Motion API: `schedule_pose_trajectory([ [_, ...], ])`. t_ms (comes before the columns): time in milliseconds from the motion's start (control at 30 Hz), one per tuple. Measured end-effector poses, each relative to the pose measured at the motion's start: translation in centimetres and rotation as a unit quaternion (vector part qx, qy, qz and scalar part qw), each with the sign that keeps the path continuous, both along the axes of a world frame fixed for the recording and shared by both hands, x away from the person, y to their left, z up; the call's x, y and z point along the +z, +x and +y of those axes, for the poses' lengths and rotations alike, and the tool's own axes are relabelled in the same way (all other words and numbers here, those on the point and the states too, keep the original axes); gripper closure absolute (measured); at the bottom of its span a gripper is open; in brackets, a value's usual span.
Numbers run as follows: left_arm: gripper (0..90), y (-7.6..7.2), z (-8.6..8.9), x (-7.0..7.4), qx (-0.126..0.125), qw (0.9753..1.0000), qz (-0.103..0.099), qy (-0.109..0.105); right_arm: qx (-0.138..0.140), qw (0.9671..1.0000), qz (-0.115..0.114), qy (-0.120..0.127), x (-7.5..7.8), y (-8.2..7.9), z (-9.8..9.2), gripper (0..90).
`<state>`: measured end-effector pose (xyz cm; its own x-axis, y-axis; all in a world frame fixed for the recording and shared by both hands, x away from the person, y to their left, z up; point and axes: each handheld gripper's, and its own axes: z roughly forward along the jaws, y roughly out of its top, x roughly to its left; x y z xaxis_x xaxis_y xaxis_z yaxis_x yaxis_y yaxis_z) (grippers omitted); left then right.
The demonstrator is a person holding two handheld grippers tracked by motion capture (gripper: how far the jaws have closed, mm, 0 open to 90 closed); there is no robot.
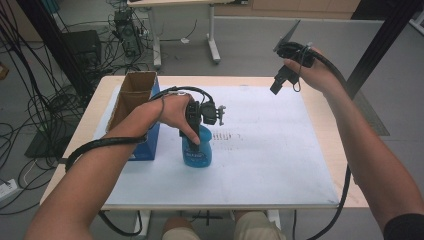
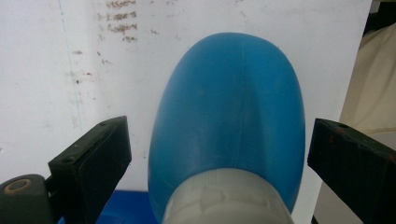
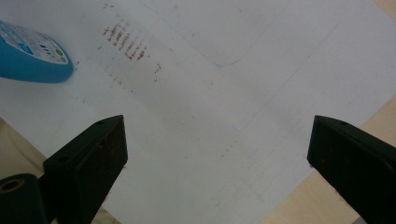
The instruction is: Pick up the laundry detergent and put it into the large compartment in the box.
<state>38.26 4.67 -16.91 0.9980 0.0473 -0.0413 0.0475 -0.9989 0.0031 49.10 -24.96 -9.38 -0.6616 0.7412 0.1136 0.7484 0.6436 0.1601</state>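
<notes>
While spread wide around the round blue plastic bottle (image 2: 229, 107), left gripper (image 2: 217, 154) not touching; right gripper (image 3: 217, 154) wide, up at two o'clock.

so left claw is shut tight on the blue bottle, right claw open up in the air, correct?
Not quite. The left claw is open: in the left gripper view its jaws stand apart on either side of the blue bottle with gaps showing. The right claw is open and raised above the table, as you said.
</notes>
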Motion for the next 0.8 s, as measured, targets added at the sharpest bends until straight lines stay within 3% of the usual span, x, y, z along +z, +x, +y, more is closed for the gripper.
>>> schedule_pose_trajectory([
  [267,8.6,-0.01,0.00,0.04,-0.001,1.0000,0.001,0.002,-0.004,1.0000,0.001,0.002,0.00,-0.01,-0.16,5.0],
  [800,21.4,0.00,0.02,-0.15,-0.006,1.0000,0.001,0.005,-0.003,1.0000,0.002,0.001,-0.06,0.07,-0.22,5.0],
])
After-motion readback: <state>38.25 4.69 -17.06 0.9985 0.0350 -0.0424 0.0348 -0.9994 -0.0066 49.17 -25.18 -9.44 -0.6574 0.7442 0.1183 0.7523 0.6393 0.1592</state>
